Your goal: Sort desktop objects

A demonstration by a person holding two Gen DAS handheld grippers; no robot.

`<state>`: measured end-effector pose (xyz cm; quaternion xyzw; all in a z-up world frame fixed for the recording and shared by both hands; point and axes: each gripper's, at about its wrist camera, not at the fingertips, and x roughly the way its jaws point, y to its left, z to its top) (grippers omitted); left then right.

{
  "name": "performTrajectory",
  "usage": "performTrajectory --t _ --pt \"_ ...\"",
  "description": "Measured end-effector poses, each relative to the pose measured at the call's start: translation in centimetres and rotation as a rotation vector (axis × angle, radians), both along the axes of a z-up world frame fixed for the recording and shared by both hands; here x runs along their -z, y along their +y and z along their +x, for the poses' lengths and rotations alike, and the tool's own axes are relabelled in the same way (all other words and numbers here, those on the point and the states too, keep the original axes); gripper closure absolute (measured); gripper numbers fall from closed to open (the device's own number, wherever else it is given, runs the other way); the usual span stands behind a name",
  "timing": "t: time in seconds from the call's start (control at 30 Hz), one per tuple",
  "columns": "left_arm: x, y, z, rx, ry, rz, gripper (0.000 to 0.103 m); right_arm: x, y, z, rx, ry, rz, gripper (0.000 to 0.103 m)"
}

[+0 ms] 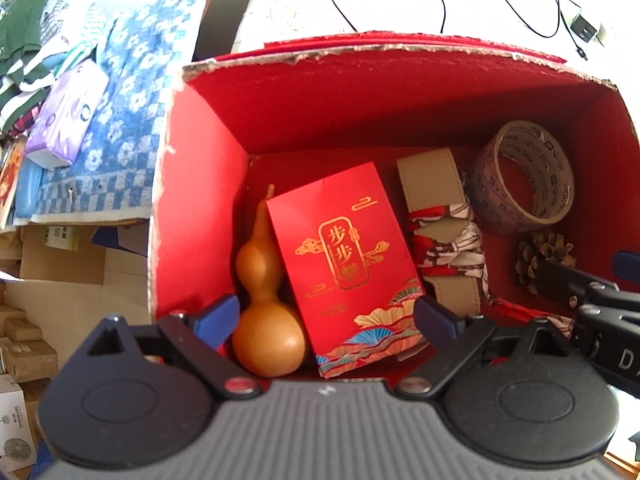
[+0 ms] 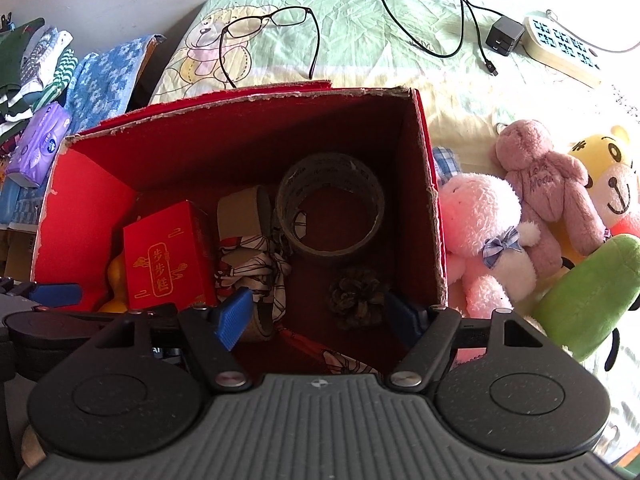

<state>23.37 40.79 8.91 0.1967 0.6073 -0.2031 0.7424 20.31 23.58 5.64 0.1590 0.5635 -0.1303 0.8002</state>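
An open red cardboard box [image 1: 360,50] [image 2: 248,98] holds a tan gourd [image 1: 264,320] [image 2: 114,276], a red packet with gold characters [image 1: 344,260] [image 2: 160,260], a beige strap wrapped in a patterned scarf [image 1: 436,184] [image 2: 240,212], a tape roll [image 1: 524,176] [image 2: 332,200] and a pine cone [image 1: 540,256] [image 2: 356,298]. My left gripper [image 1: 326,320] points down into the box, open above the gourd and packet, touching neither. My right gripper [image 2: 320,316] hangs open over the pine cone, its blue pads clear of it.
On the cloth behind the box lie glasses [image 2: 272,24], a charger with its cable [image 2: 504,36] and a power strip [image 2: 560,46]. Plush toys [image 2: 488,224] crowd the box's right side. A tissue pack [image 1: 66,116] and a blue towel [image 1: 132,92] lie to the left.
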Motion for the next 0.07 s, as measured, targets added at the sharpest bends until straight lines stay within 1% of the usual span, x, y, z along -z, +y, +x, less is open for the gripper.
performTrajectory --t 0.07 --pt "-0.11 0.00 -0.19 0.002 -0.010 0.001 0.008 -0.05 0.05 -0.10 0.000 -0.003 -0.003 0.028"
